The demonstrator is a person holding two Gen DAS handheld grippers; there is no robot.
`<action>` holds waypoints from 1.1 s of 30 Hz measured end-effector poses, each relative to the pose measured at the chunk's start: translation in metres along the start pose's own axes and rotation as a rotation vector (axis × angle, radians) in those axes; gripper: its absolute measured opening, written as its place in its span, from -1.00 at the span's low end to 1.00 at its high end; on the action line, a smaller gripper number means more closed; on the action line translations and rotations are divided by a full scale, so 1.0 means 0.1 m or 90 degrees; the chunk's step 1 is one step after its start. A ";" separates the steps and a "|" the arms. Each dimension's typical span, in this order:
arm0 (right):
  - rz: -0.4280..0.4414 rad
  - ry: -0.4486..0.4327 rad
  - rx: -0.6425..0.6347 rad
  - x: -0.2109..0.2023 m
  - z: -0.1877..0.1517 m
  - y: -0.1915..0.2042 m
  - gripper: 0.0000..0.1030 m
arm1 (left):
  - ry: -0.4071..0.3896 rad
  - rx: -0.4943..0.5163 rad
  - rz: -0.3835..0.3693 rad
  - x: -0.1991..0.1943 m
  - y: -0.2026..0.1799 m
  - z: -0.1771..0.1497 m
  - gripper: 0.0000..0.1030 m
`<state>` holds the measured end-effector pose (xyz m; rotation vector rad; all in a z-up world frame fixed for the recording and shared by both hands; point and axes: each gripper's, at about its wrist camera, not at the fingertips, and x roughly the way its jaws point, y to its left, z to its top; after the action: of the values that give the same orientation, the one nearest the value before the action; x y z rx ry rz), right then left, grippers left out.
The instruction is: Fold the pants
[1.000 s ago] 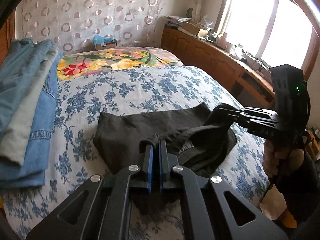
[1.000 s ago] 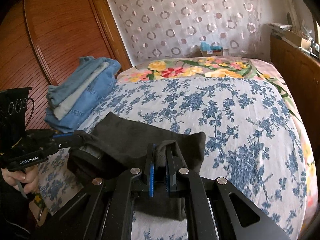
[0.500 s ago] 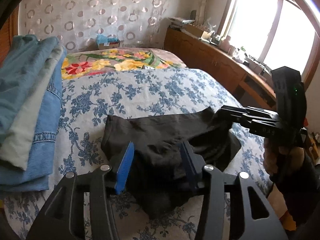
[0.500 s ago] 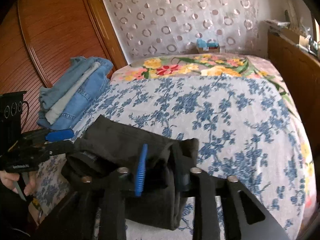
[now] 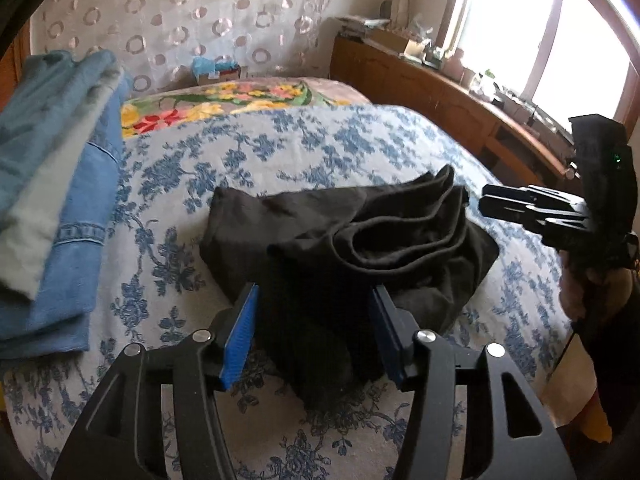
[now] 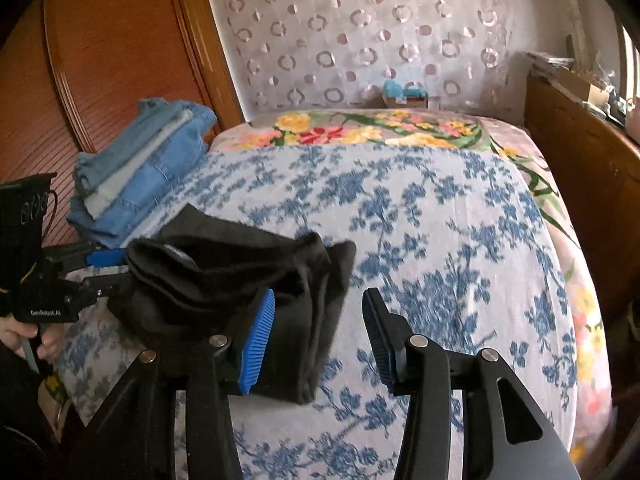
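Letting go after a fold: both tongs opening, L tongs (image 5: 314, 334) w/ cloth between pads but no grip, R tongs (image 6: 316, 338) holding nothing. Pants (image 5: 344, 240) bunched on bed (image 5: 320, 148). Next I'd flatten the loose top layers

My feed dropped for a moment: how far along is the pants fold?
Done: the black pants lie in a folded bundle on the floral bedspread, though the top layers look loose and bunched. In hand: nothing. The left gripper and right gripper are both opening, pads clear of the cloth. Left: probably flatten the bundle, perhaps move it to the folded jeans stack.
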<state>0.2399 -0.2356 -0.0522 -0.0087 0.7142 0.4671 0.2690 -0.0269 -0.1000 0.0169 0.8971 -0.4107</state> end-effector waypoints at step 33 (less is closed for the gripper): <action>0.015 0.015 -0.019 0.18 0.16 -0.02 -0.08 | -0.023 -0.030 0.005 0.21 0.22 0.38 -0.56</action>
<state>0.2623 -0.2270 -0.0519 -0.0342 0.7314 0.5015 0.3165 -0.0210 -0.0958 -0.0294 0.8707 -0.3814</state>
